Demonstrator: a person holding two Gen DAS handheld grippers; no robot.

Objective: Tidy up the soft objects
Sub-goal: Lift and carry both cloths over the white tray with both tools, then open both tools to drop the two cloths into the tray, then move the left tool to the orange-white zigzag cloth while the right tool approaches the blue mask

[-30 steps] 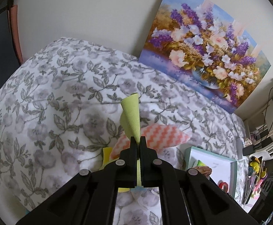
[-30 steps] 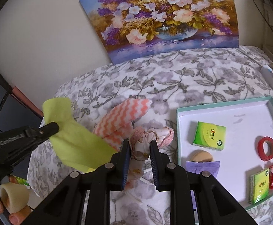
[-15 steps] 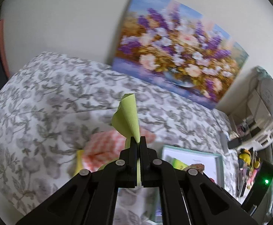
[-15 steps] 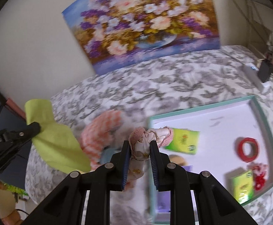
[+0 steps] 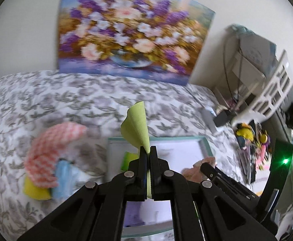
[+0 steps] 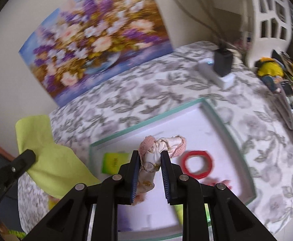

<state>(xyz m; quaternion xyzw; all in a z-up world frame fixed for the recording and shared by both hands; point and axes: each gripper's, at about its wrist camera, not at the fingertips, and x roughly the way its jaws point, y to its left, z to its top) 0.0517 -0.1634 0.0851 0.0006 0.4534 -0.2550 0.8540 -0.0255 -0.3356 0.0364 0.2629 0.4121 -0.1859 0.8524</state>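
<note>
A flower painting (image 5: 134, 40) is leaning against the pale wall (image 5: 26, 30) at twelve o'clock, standing on the bed's grey leaf-patterned bedspread (image 5: 56, 100). At three o'clock a white plastic basket (image 5: 275, 92) and cluttered shelves (image 5: 253, 140) are crowding the corner, with a green light (image 5: 285, 161) glowing.

Lime-green cloth (image 5: 136, 126), pinched upright and curled, and pink-trimmed floral fabric bundle (image 6: 156, 152), clamped and crumpled, both above the teal-rimmed tray (image 6: 222, 120); pink-zigzag cloth (image 5: 52, 144) heaped left of it.
</note>
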